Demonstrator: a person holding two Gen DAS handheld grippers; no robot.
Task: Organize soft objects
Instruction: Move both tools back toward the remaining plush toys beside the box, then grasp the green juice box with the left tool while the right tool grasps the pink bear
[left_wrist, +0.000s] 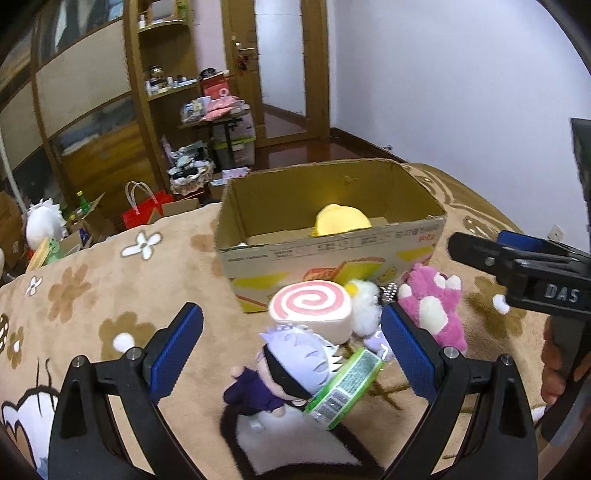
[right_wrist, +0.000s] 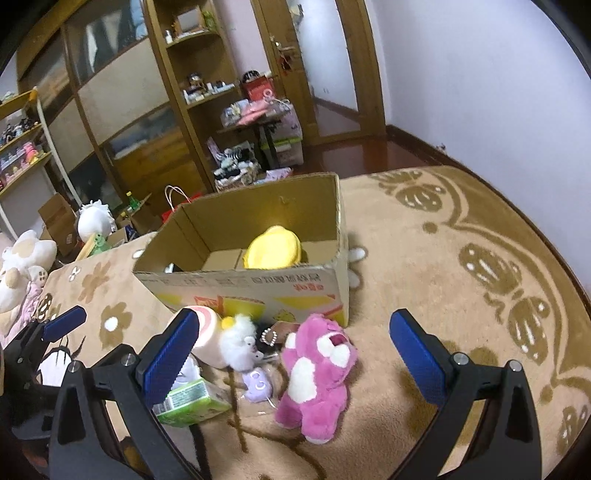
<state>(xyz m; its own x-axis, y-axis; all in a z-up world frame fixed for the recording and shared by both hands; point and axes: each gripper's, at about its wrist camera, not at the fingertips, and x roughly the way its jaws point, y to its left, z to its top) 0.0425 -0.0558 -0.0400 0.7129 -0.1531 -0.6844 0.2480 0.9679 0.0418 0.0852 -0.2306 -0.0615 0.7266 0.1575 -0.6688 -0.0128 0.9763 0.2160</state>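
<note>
Both grippers, left (left_wrist: 291, 343) and right (right_wrist: 291, 345), spread wide and empty. A fluffy pink bear (right_wrist: 317, 373) with cream patches lies on the blanket (right_wrist: 424, 266) before the cardboard box (right_wrist: 251, 284).

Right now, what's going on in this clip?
A person is tidying plush toys on a beige blanket into a cardboard box. A yellow plush already lies inside. Both claws are open and empty: the left claw hovers over a purple-clad doll and a green packet, the right claw over a pink bear. A swirl-roll plush waits by the box.
</note>
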